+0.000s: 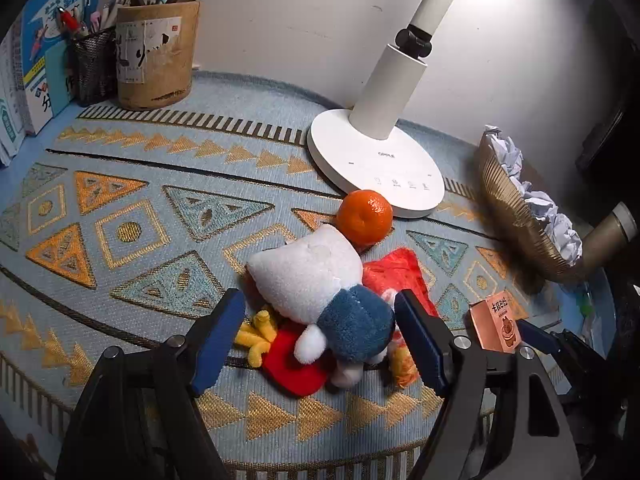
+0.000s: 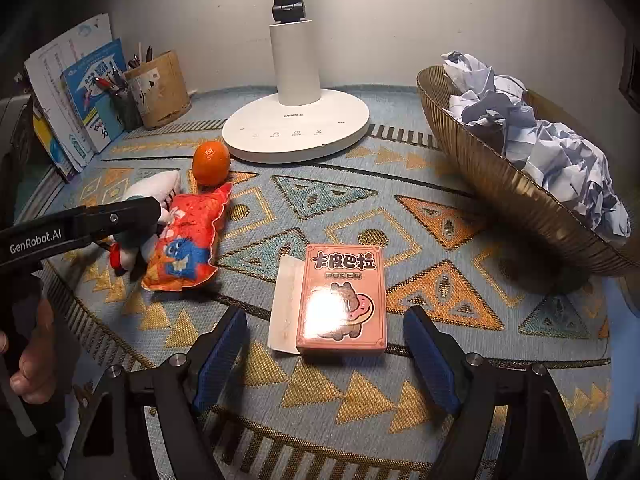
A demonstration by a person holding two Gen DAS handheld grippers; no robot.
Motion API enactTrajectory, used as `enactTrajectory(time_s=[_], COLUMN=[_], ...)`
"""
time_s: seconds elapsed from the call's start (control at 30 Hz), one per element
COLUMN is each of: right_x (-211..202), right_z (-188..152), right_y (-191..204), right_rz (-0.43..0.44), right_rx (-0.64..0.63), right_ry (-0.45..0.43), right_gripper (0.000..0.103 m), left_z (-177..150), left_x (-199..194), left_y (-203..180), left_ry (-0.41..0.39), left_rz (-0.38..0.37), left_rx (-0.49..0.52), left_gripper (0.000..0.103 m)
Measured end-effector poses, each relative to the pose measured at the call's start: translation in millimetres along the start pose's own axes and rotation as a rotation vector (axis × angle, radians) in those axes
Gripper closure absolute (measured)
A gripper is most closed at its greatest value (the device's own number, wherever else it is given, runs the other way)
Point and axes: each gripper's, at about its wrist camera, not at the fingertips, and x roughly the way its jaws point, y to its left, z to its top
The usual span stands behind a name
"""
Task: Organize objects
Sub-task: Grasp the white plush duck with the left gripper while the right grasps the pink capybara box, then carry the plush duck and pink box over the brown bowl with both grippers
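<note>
Holding crumpled paper (image 2: 532,136), gold basket (image 2: 500,184), pens in holders (image 1: 156,52), both claws spread, gripping nothing

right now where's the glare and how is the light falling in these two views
Right wrist view: a white glare patch washes out the lower front of the pink card box, and the corners fade to black. Left wrist view: brightest at the upper right beside the lamp, with the right edge dark; fisheye bends the mat pattern in both.

Patterned cloth (image 2: 460,400) — lamp (image 2: 296,132), basket (image 2: 500,184), toys (image 1: 316,284)
</note>
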Motion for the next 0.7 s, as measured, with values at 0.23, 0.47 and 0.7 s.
enactTrajectory(time_s=[0.23,0.47,0.7], right_x=[-2.2,-26.3,-73.7], right_z=[1.8,-10.5,-21.9], right_y=[0.2,-16.4,-18.0], right_rz=[-0.045,0.100,0.144], right_rx=[-0.004,0.118,0.151], right_ry=[-0.044,-0.071,-0.135], right_gripper=[0.063,0.063,0.063], left_z=[-7.3,-16.8,-17.7], left_x=[-2.0,-35.0,-62.4], left_y=[0.6,16.4,-4.5], left_ry=[-0.030,-0.065,-0.086], left_rz=[-0.016,-0.096,-0.131], left_rx=[0.036,0.043,0.080], left_gripper=[0.045,0.046,0.047])
